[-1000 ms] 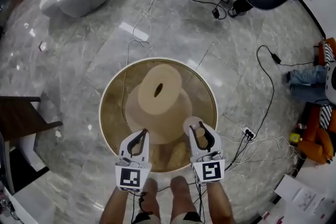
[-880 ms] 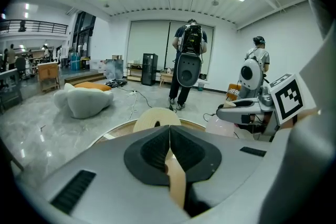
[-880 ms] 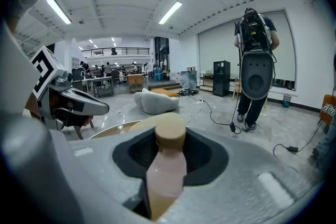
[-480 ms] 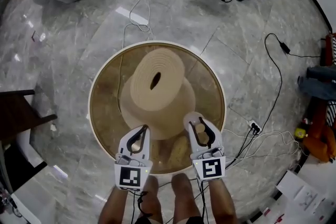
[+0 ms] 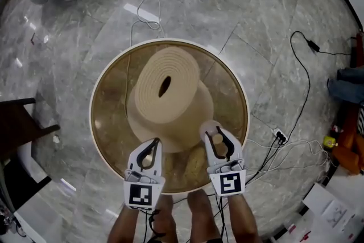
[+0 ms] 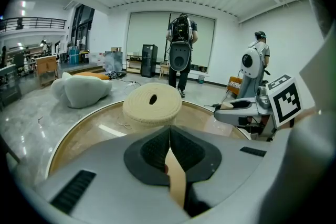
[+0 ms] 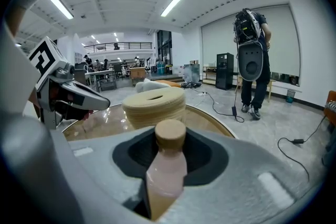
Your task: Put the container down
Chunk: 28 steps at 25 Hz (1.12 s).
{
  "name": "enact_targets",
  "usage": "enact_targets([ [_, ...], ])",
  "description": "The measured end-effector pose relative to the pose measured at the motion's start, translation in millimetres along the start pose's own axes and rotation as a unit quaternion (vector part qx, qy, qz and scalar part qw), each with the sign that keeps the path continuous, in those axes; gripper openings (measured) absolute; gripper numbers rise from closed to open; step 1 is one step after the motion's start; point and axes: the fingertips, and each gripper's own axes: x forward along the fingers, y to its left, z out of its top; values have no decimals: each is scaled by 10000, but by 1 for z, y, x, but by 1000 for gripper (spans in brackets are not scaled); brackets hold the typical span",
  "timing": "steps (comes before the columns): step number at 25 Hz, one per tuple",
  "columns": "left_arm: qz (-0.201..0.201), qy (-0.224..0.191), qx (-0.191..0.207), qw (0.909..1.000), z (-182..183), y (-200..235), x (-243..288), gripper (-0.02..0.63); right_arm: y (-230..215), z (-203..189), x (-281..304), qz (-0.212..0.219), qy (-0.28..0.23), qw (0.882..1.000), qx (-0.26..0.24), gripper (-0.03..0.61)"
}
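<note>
Pinched below cap in right gripper (image 7: 169,136): small pale-pink plastic bottle with round tan cap (image 7: 165,176), likely light, stiff, slick, neck the surest hold; left gripper (image 6: 169,134) jaws pressed together.

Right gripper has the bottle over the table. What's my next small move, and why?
Probably lower the right gripper straight down toward the glass tabletop. Its jaws are shut on the bottle, which hangs over the table's near part and appears not yet to rest on the glass.
</note>
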Motion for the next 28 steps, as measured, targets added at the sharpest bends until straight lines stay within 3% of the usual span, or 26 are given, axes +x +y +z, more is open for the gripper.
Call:
enact_targets([
  [28, -28, 85, 61, 9999, -29, -9, 6, 20, 4, -23, 4, -35, -115, 9996, -252, 132],
])
